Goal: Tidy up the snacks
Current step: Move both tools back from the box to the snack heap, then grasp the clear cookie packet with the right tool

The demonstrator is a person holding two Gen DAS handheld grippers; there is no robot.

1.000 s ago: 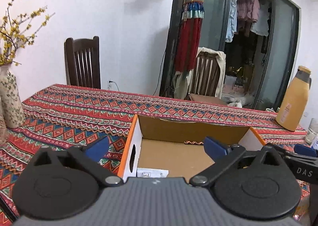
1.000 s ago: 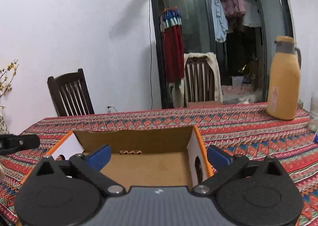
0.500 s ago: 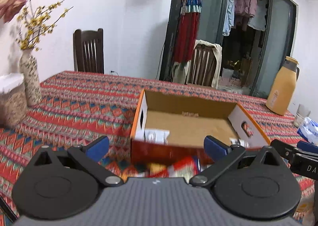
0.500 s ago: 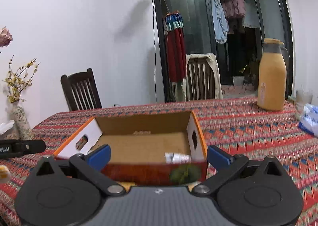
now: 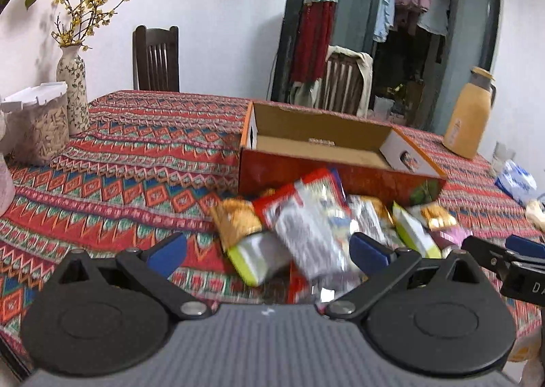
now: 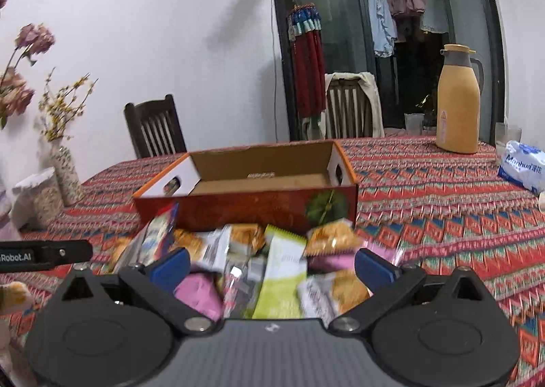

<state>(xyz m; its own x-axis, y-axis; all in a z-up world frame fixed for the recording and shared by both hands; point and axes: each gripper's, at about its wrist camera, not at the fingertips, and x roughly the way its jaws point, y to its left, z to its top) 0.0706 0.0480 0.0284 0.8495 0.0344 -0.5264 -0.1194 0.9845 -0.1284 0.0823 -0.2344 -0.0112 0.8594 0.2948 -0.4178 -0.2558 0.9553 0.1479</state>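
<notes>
An open cardboard box point(image 5: 340, 179) with orange-red sides stands on the patterned tablecloth; it also shows in the right wrist view point(image 6: 248, 206). A pile of snack packets point(image 5: 316, 227) lies on the cloth in front of the box, seen too in the right wrist view point(image 6: 272, 264): silver, yellow-green, pink and orange wrappers. My left gripper point(image 5: 267, 252) is open and empty, above the near edge of the pile. My right gripper point(image 6: 272, 266) is open and empty over the pile. The box floor looks mostly bare.
A flowered vase point(image 5: 72, 94) and a lidded jar of seeds point(image 5: 37, 121) stand at the left. An orange thermos point(image 6: 456, 101) and a white-blue tissue pack point(image 6: 523, 165) are at the right. Two wooden chairs point(image 5: 156, 58) stand behind the table.
Both grippers have pulled back and up from the box. The box now looks farther off, and the snack pile in front of it has come into view.
</notes>
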